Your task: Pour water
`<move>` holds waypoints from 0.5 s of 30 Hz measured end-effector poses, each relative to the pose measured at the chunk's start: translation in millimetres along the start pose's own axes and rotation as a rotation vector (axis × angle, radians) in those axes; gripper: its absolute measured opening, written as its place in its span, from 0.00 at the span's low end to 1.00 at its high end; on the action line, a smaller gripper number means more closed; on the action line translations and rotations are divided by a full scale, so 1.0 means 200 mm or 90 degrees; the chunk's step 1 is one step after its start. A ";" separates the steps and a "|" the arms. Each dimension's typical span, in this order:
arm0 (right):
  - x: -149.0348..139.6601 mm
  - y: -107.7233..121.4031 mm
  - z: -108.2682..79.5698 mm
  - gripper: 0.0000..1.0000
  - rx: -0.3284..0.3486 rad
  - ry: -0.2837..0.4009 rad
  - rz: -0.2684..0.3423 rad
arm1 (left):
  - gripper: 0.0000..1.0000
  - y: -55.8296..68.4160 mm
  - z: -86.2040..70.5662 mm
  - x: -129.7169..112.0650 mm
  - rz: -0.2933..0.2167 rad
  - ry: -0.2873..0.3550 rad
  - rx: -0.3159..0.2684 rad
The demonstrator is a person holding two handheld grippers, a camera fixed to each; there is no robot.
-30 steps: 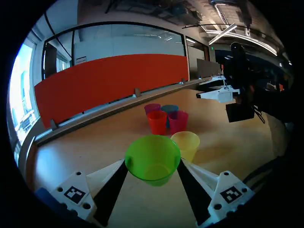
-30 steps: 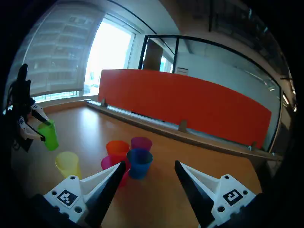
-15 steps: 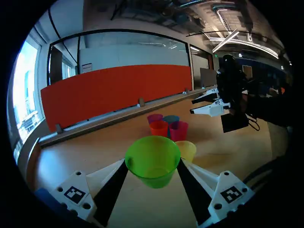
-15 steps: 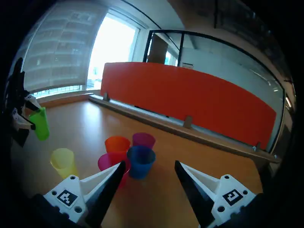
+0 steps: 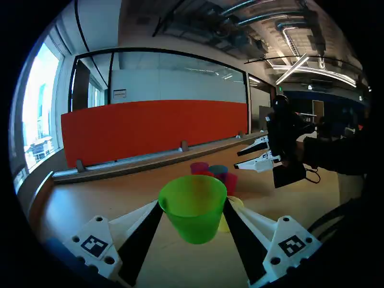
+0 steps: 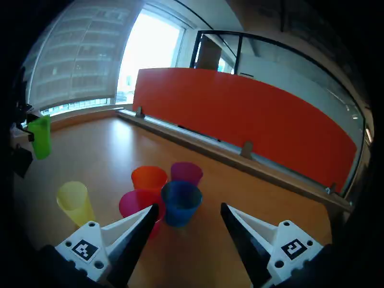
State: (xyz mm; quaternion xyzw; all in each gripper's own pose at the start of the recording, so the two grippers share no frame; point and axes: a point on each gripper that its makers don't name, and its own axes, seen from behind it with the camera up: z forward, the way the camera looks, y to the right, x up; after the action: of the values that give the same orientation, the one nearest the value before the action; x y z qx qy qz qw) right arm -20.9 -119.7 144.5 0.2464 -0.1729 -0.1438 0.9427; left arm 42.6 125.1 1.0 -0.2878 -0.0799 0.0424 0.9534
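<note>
1. Green plastic cup [image 5: 193, 206] pinched mid-wall between left gripper [image 5: 192, 202] fingers, upright, clear of tabletop [image 5: 120, 192].
2. Right gripper [image 6: 188, 206] fingers spread, holding nothing, aimed at 4 clustered cups [image 6: 181, 201].
3. Cup likely light, thin-walled, squashable, slick; grip gently below rim.

Between left gripper [image 5: 191, 202] jaws: held cup [image 5: 193, 218]; lone cup [image 5: 224, 222] just behind, rightward; four-cup cluster [image 5: 216, 172] farther ahead, on table [image 5: 105, 206].
</note>
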 end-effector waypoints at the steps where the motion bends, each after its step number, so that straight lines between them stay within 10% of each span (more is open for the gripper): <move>1: 0.00 0.00 0.01 1.00 0.001 -0.002 0.000 | 0.88 0.00 -0.01 0.00 -0.001 0.002 0.000; 15: -0.04 -0.01 0.12 1.00 0.024 -0.034 -0.010 | 0.88 0.04 -0.07 0.00 0.015 0.003 0.009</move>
State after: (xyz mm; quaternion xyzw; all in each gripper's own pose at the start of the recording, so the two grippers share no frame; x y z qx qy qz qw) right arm -38.4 -128.5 161.9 0.2615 -0.1985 -0.1545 0.9319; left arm 44.9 123.9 -13.6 -0.2821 -0.0737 0.0530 0.9551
